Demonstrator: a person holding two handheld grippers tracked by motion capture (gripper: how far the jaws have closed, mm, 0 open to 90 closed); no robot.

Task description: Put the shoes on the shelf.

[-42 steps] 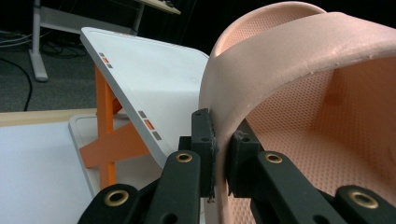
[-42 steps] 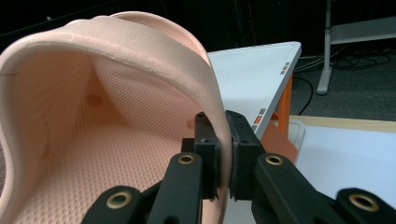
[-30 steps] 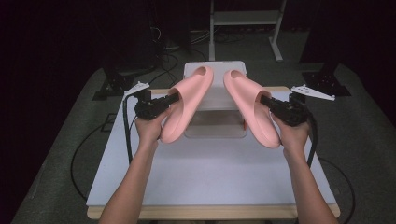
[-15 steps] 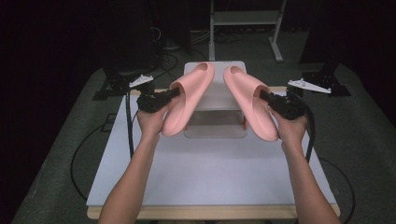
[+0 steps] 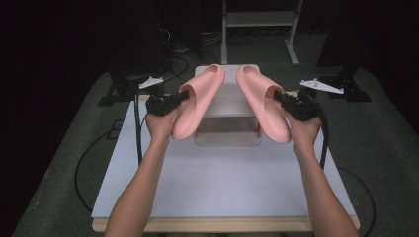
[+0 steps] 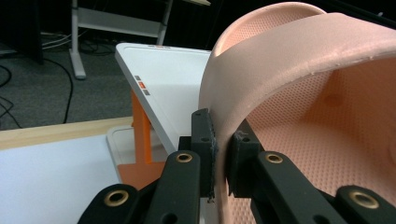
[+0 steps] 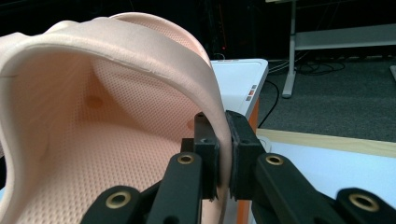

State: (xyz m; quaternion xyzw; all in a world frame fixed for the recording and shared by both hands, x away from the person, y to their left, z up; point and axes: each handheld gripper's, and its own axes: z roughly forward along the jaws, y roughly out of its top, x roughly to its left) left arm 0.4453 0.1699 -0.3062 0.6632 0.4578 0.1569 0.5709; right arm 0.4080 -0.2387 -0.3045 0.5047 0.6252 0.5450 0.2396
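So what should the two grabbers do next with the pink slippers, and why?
Probably carry both a little further forward and lower them onto the white rack. The left gripper and right gripper each pinch a strap, and the left slipper and right slipper hang in the air just above that rack.

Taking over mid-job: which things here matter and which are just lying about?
In the job:
left pink foam slipper, held by the left gripper
right pink foam slipper, held by the right gripper
white two-tier rack

Lying about:
floor cables
grey metal stand
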